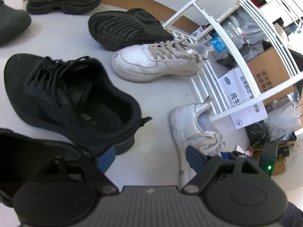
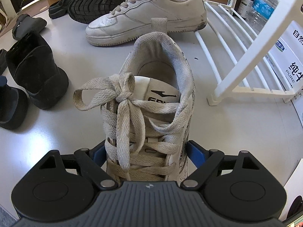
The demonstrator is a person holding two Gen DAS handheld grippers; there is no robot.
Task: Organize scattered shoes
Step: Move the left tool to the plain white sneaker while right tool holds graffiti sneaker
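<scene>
The white sneaker (image 2: 149, 113) is clamped by the right gripper (image 2: 146, 155) across its laced midfoot; the loose lace bow could be snagged on the white rack (image 2: 234, 71) during lifting

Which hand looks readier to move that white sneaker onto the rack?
The right. Its tool already straddles the white sneaker at the laces, beside the white rack. The left tool hangs open over bare floor.
</scene>
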